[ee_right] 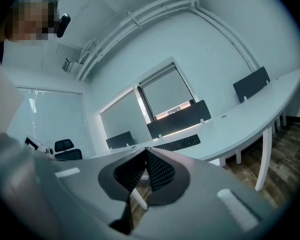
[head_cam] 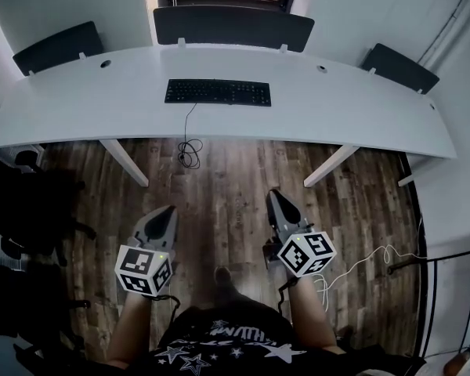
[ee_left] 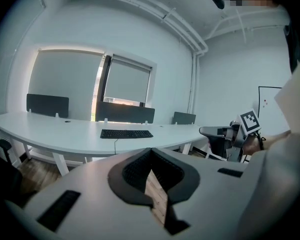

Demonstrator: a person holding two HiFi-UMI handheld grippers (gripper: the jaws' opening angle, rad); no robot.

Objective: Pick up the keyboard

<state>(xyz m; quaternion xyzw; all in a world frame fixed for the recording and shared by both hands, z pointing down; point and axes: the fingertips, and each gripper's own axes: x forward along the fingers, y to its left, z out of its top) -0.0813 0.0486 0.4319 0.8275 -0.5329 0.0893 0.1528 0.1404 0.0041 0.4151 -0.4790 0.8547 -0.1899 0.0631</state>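
A black keyboard (head_cam: 218, 92) lies flat on the long curved white desk (head_cam: 78, 104), near its middle; its cable hangs over the front edge. It also shows far off as the keyboard (ee_left: 126, 133) in the left gripper view and the keyboard (ee_right: 178, 143) in the right gripper view. Well short of the desk, over the wooden floor, my left gripper (head_cam: 166, 212) is shut and holds nothing. The right gripper (head_cam: 275, 197) is likewise shut and holds nothing. In their own views the left gripper (ee_left: 150, 151) and right gripper (ee_right: 146, 151) show tips pressed together.
Dark partition panels (head_cam: 233, 27) stand along the desk's far edge. White desk legs (head_cam: 124, 161) angle down to the wooden floor (head_cam: 219, 194). A coiled keyboard cable (head_cam: 189, 153) hangs under the desk. A black chair (head_cam: 23, 210) sits at the left, white cables (head_cam: 376, 257) lie at the right.
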